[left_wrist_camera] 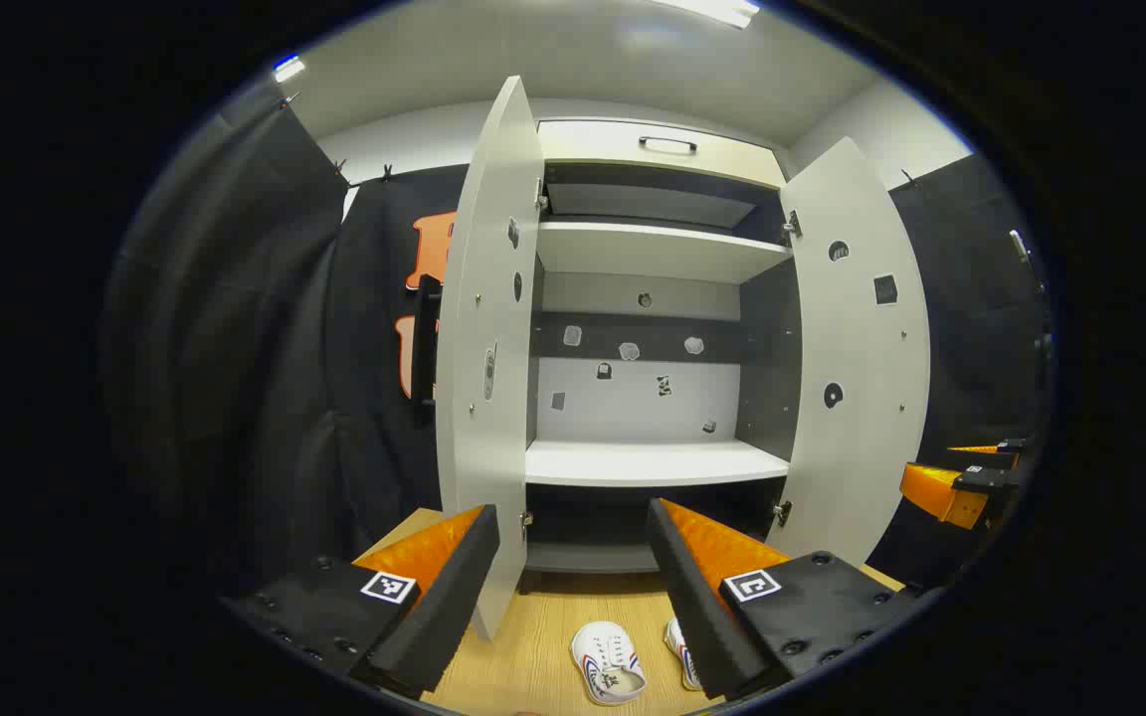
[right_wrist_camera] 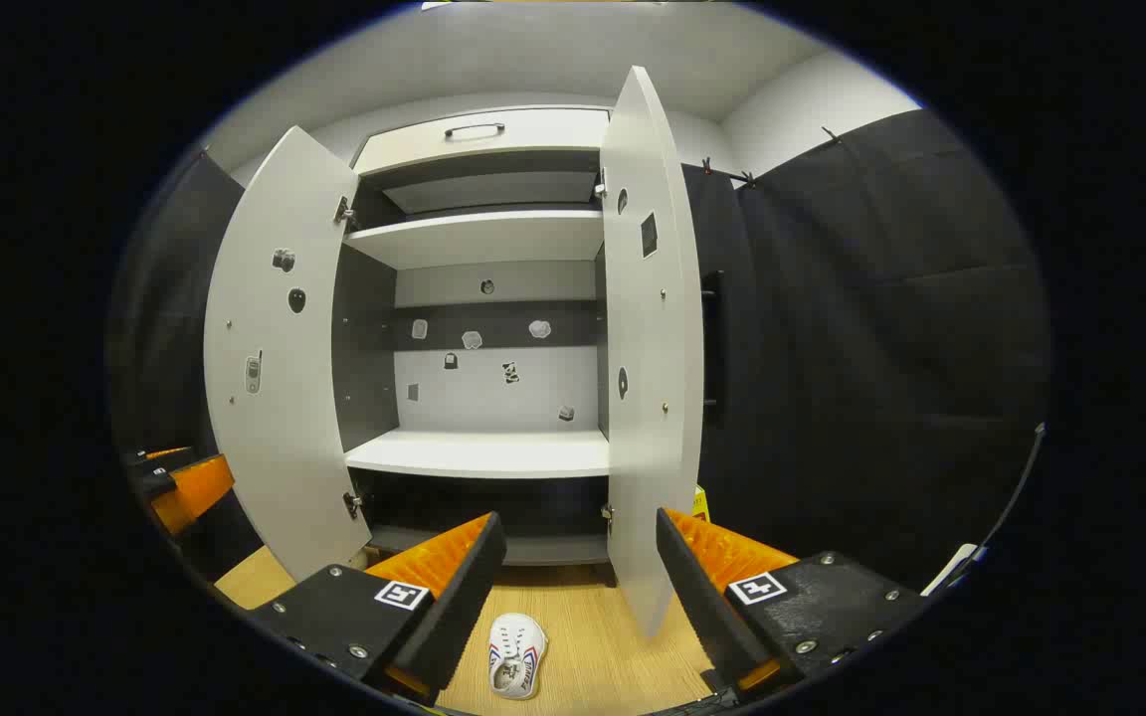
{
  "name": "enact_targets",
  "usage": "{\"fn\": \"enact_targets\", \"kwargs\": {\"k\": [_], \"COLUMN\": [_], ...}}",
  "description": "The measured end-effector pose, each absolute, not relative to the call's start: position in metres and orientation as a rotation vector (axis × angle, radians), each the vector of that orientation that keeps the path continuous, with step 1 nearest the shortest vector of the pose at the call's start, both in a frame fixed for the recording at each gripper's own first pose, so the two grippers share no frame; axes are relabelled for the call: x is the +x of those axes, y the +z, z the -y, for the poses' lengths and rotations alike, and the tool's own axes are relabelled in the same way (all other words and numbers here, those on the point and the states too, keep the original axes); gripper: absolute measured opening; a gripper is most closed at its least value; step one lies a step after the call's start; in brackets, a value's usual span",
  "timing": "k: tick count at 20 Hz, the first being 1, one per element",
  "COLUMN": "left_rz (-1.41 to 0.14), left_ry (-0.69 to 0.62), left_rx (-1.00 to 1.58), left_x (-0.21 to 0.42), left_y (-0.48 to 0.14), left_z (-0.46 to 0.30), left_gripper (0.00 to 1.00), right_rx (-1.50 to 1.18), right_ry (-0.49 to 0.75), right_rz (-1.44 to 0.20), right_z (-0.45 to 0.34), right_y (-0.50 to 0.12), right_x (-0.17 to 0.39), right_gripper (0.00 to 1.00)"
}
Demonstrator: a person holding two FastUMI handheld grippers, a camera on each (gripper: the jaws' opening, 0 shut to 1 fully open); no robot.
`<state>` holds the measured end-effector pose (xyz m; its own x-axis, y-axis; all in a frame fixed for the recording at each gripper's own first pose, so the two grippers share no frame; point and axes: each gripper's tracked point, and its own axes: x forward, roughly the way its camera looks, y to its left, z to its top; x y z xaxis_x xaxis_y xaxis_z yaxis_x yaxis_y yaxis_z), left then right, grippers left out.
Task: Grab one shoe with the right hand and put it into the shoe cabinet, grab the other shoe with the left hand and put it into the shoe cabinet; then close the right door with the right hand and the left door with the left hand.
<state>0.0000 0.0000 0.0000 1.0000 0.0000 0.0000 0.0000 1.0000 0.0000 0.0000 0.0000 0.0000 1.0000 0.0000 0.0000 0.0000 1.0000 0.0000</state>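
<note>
A white shoe cabinet [left_wrist_camera: 653, 462] stands ahead with both doors swung open and its shelves bare. On the wooden floor in front lie two white shoes with red and blue stripes: one shoe [left_wrist_camera: 608, 661] between my fingers' line of sight, the second shoe [left_wrist_camera: 680, 651] half hidden behind a finger. My left gripper [left_wrist_camera: 573, 512] is open, above the shoes and holding nothing. In the right gripper view one shoe [right_wrist_camera: 516, 651] lies low on the floor, and my right gripper [right_wrist_camera: 581, 519] is open and empty above it. The right gripper [left_wrist_camera: 961, 482] also appears far right in the left gripper view.
The left door [left_wrist_camera: 488, 348] and right door [left_wrist_camera: 857, 348] jut out toward me on either side of the opening. A drawer with a dark handle [left_wrist_camera: 668, 144] tops the cabinet. Black cloth hangs on both sides. The wooden floor [right_wrist_camera: 593, 646] runs up to the cabinet.
</note>
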Motion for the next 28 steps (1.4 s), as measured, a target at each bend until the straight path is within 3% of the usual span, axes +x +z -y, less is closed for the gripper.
{"fn": "enact_targets", "kwargs": {"k": [1, 4, 5, 6, 12, 13, 14, 18, 21, 22, 23, 28], "left_rz": [0.001, -0.005, -0.003, 0.000, 0.006, 0.008, 0.007, 0.008, 0.014, 0.014, 0.014, 0.000], "left_ry": [-0.001, -0.005, -0.005, -0.006, -0.006, -0.004, -0.002, -0.003, -0.005, -0.004, -0.003, 0.007], "left_rx": [0.001, 0.000, 0.000, 0.000, 0.005, 0.008, 0.007, 0.004, 0.012, 0.014, 0.016, 0.017], "left_x": [0.001, 0.001, 0.001, 0.000, -0.005, -0.005, -0.006, -0.008, -0.009, -0.009, -0.009, -0.007], "left_y": [0.001, -0.001, -0.001, 0.000, 0.000, 0.000, 0.000, 0.001, 0.002, 0.002, 0.003, -0.003], "left_z": [0.000, -0.001, -0.002, -0.002, -0.005, -0.006, -0.007, -0.008, -0.008, -0.008, -0.009, -0.013], "left_gripper": [0.97, 0.94, 0.94, 0.94, 0.97, 0.97, 0.94, 0.94, 0.94, 0.94, 0.94, 0.96], "right_rx": [-0.002, -0.001, 0.001, 0.001, -0.004, -0.006, -0.009, -0.007, -0.001, -0.004, -0.013, 0.009], "right_ry": [-0.001, -0.003, -0.004, -0.004, -0.016, -0.018, -0.018, -0.012, -0.011, -0.006, 0.000, 0.075], "right_rz": [0.003, 0.003, 0.002, 0.002, 0.008, 0.009, 0.007, -0.011, -0.059, -0.081, -0.108, -0.264], "right_z": [0.000, -0.001, -0.002, -0.002, 0.000, 0.000, 0.001, 0.000, -0.002, -0.004, -0.008, -0.033], "right_y": [0.001, 0.000, -0.001, -0.001, 0.000, 0.000, -0.001, -0.009, -0.033, -0.045, -0.058, -0.148], "right_x": [0.000, 0.001, 0.000, -0.001, -0.007, -0.007, -0.008, -0.007, 0.000, 0.003, 0.006, 0.027], "right_gripper": [0.94, 0.94, 0.89, 0.94, 0.94, 0.89, 0.94, 0.94, 0.94, 0.98, 0.94, 0.94]}}
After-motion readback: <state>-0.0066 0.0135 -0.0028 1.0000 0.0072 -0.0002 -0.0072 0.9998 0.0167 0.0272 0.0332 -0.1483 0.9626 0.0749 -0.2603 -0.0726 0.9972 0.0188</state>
